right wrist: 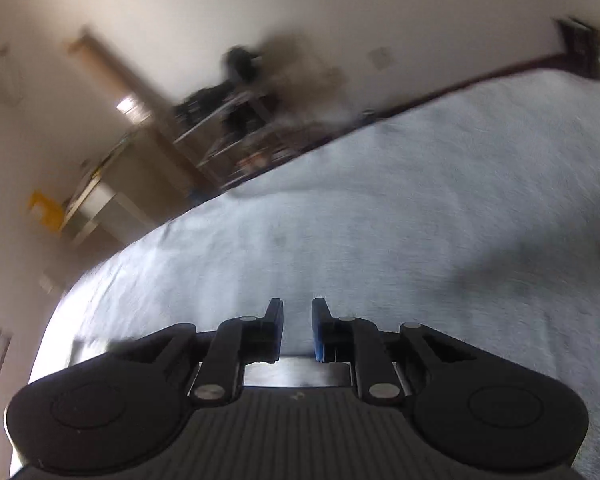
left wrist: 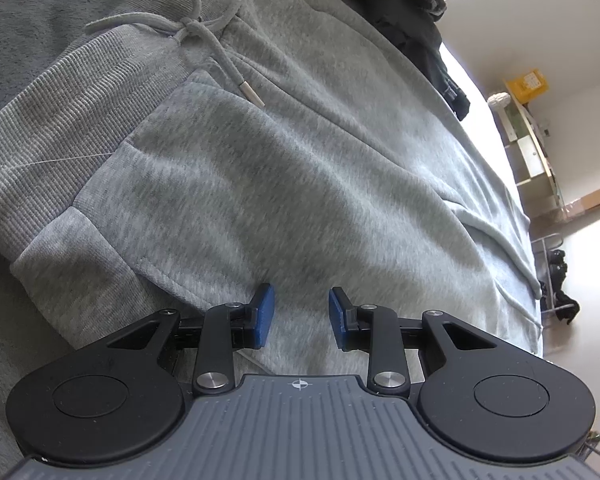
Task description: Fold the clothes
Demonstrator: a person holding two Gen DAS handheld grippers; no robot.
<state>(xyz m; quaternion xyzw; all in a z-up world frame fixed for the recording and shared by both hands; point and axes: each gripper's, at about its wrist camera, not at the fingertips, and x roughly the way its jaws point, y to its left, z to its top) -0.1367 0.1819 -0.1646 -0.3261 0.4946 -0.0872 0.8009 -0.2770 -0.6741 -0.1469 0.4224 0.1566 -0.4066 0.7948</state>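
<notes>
Light grey sweatpants (left wrist: 300,168) lie spread on a grey blanket (left wrist: 32,8) in the left wrist view, with a ribbed waistband (left wrist: 72,92) at the left and a knotted drawstring (left wrist: 196,28) at the top. My left gripper (left wrist: 301,312) is open and empty, just over the cloth below the pocket edge. My right gripper (right wrist: 297,322) is open and empty above the pale blanket (right wrist: 420,220). The sweatpants do not show in the blurred right wrist view.
A pile of dark and patterned clothes (left wrist: 416,12) lies beyond the sweatpants. The blanket's far edge (right wrist: 300,156) drops to the floor. A shelf rack (right wrist: 236,120) and a pale cabinet (right wrist: 100,192) with a yellow box (left wrist: 528,84) stand by the wall.
</notes>
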